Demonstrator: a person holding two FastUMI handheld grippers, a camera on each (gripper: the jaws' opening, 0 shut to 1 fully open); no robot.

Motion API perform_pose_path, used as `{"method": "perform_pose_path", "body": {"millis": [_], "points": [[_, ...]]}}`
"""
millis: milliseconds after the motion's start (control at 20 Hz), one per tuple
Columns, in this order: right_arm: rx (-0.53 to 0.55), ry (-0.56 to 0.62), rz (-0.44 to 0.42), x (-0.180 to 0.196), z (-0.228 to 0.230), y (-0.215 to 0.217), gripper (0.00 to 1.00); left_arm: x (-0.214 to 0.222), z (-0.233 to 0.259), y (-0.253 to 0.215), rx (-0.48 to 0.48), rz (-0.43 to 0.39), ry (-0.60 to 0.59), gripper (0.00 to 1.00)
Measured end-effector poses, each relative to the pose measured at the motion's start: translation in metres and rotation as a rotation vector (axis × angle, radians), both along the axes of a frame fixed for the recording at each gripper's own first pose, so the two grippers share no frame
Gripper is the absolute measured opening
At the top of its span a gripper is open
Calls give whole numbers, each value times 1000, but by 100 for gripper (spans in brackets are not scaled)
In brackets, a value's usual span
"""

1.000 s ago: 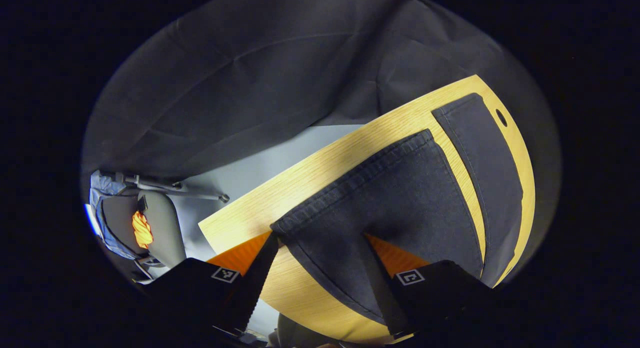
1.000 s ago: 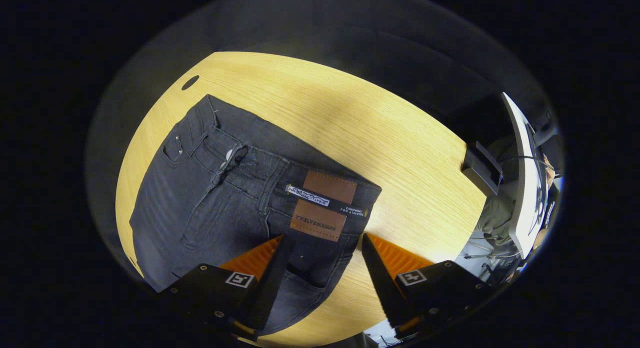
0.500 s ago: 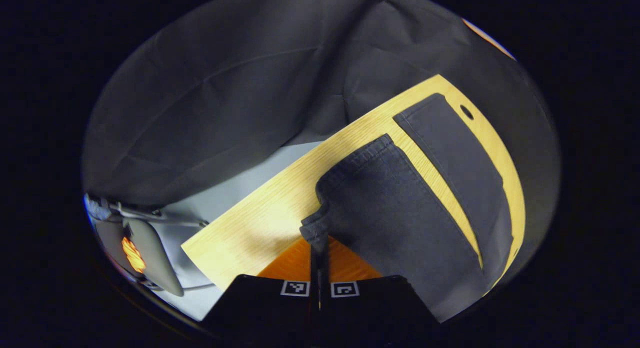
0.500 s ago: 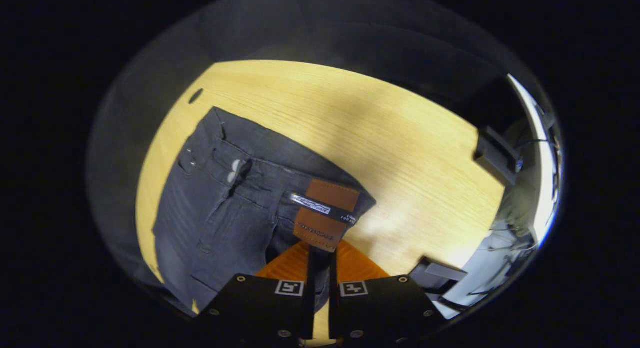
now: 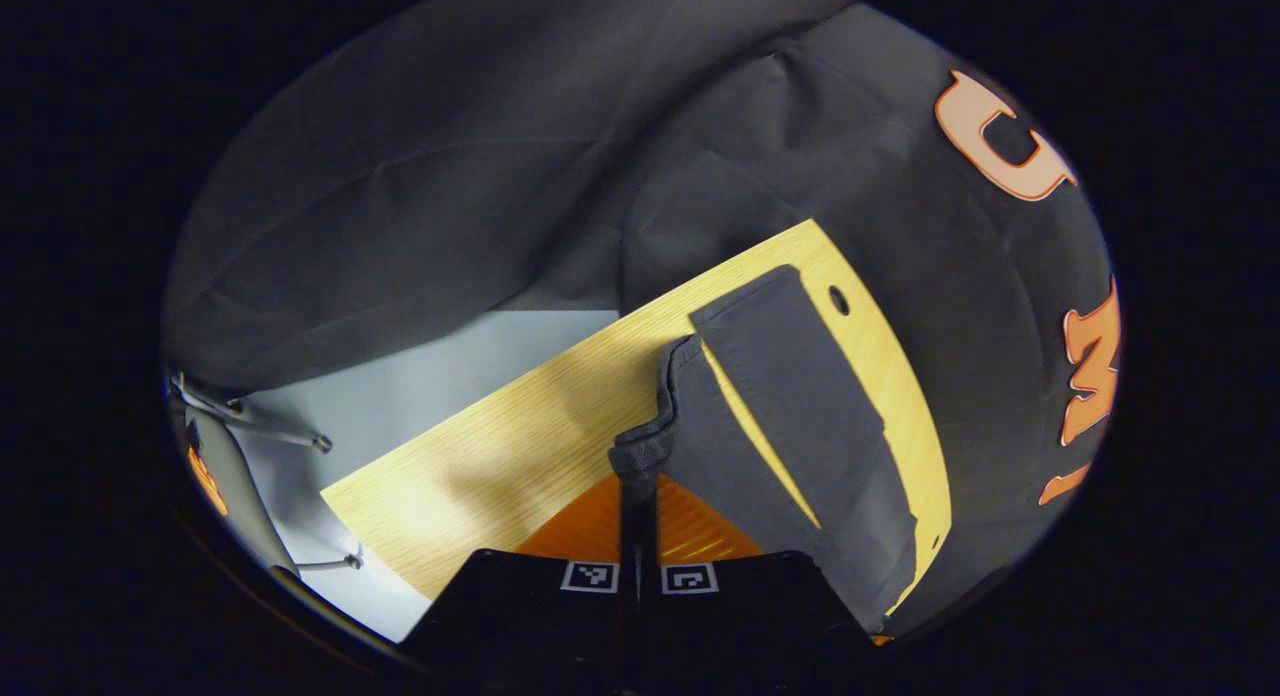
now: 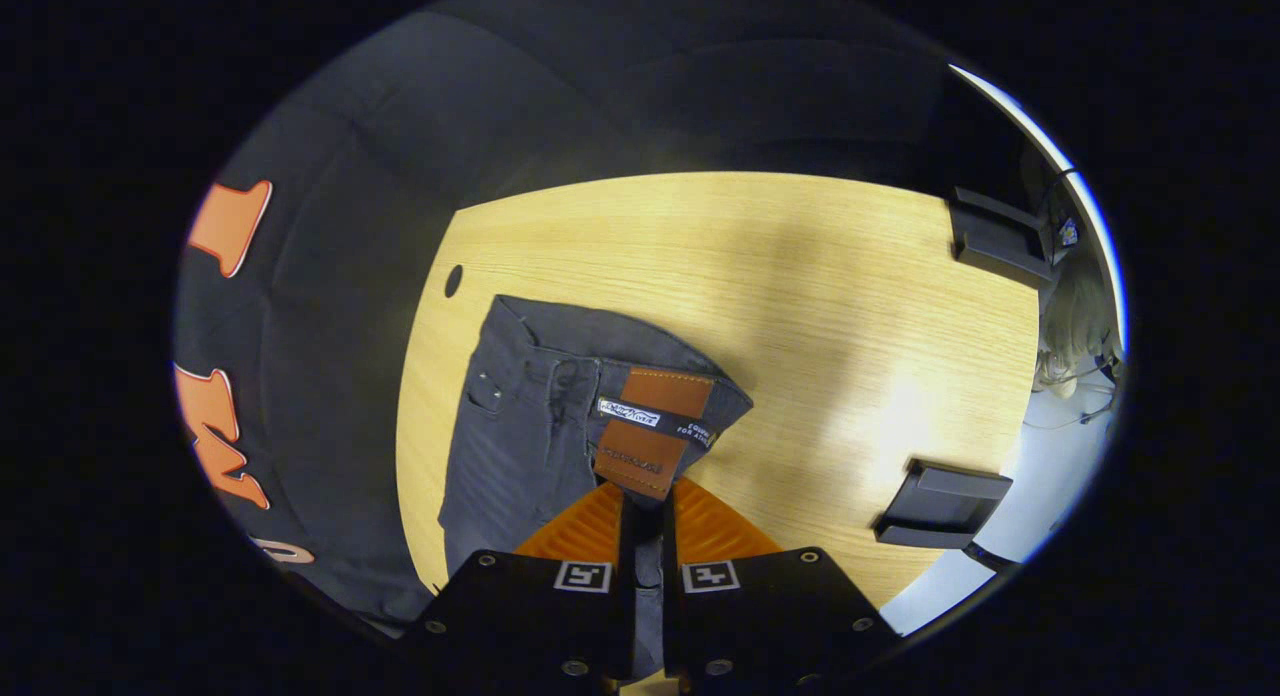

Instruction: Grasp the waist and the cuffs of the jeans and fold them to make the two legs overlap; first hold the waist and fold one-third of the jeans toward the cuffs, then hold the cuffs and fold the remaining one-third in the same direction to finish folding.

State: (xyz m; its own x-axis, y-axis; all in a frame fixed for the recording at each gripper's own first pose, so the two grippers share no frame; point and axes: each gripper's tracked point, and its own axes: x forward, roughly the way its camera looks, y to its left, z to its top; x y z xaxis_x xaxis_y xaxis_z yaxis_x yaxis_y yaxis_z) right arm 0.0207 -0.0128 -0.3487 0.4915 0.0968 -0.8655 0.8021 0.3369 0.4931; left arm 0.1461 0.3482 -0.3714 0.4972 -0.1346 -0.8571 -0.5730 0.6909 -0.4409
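Black booth cloth is hanging behind a pale wooden tabletop (image 6: 800, 276), and the jeans (image 5: 800, 416) are now rising off it instead of lying flat as they were a second ago. Starting at the left gripper (image 5: 637, 496): its fingers, spread wide a second ago around the near cuff, are now pressed together on a bunched corner of that cuff (image 5: 640, 451), and the camera is sitting higher, so the leg is draping down from the pinch while the other leg (image 5: 790, 376) is lying beyond it, a sliver of wood showing between them. The right gripper (image 6: 645, 516), likewise open a second ago, is now clamped on the waistband just below the brown leather patch (image 6: 650, 426), and the waist (image 6: 560, 376) is peeling up, the far side with the pocket rivets trailing toward the cable hole (image 6: 453, 280). Off to the side, a dark bracket (image 6: 940, 506) is resting near the table edge. Judging by this, both grasps are made and the lift is beginning; carrying the near leg over onto the far one looks like the step in hand, with neither thirds fold yet done.
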Motion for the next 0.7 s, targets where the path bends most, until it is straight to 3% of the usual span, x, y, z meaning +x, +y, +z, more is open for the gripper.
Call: {"method": "perform_pose_path", "body": {"millis": [150, 450, 700], "points": [[2, -36, -7, 18, 23, 2, 12, 22, 17, -5, -11, -12, -40, 1], [6, -49, -56, 42, 55, 4, 12, 58, 48, 7, -60, 60, -81, 1], [53, -57, -121, 59, 67, 5, 11, 99, 53, 3, -50, -11, -94, 1]]}}
